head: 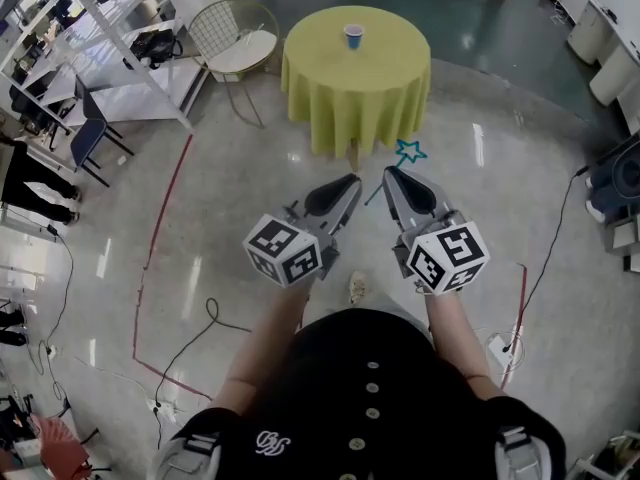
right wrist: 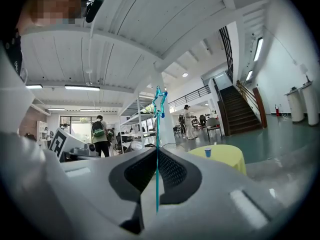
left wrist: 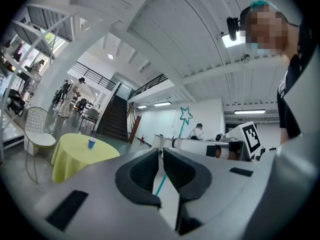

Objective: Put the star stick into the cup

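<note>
One star stick (head: 409, 151) in right hand-held gripper (head: 389, 172); one cup (head: 353, 35); one table (head: 330, 83)

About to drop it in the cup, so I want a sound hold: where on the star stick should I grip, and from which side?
Grip the star stick on its thin straight shaft, below the star, coming from the side with pads across it. The star is an open outline, probably too flimsy to pinch. The right gripper holds it so, tail free for the cup.
</note>
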{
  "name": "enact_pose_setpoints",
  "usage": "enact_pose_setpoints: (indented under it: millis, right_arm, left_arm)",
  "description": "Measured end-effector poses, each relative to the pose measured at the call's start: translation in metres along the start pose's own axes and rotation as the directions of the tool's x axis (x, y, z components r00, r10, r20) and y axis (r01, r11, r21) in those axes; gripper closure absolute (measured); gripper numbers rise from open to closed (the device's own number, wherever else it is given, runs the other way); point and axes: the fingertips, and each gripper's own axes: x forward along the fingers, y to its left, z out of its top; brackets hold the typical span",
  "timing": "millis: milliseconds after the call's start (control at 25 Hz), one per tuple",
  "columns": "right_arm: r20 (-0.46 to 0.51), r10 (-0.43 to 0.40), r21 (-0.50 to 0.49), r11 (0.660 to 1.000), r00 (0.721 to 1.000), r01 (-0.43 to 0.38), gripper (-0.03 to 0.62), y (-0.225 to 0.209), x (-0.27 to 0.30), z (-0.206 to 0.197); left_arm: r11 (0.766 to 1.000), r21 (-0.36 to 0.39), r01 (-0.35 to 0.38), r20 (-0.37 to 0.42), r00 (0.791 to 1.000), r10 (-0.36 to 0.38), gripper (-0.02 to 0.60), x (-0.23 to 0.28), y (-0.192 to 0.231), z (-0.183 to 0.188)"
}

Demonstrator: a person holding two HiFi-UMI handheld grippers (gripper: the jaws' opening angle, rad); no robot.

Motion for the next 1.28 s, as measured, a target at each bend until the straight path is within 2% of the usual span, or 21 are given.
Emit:
enact_pose_setpoints:
  millis: [320, 600, 1080, 1280]
  right_arm:
    - [0.007, 0.018, -0.006, 1.000, 1.000, -0.018, 0.585, -0.057, 0.036, 0.009]
    - [0.002, 0.032, -0.010, 0.999, 0.999, -0.032, 0.585, -0.089, 0.061, 0.015]
    - [-0.022, 0.030, 0.029, 0.999, 0.999, -0.029, 0.585, -0.111, 0.090, 0.008]
    - [-0.029, 0.027, 0.040, 0.999, 0.999, -0.026, 0.585, -0.125, 0.104, 0.001]
  left_arm:
    - [1.000, 0.016, -0.002, 0.016, 1.000, 0.001, 0.543, 0.060, 0.035, 0.011]
    - [1.000, 0.007, 0.001, -0.002, 1.000, -0.001, 0.543, 0.095, 0.057, 0.011]
    - [0.998, -0.054, -0.045, -0.033, 0.999, 0.043, 0.543, 0.103, 0.095, 0.001]
    - [0.997, -0.064, -0.033, -0.044, 0.999, 0.030, 0.543, 0.119, 0.109, -0.005]
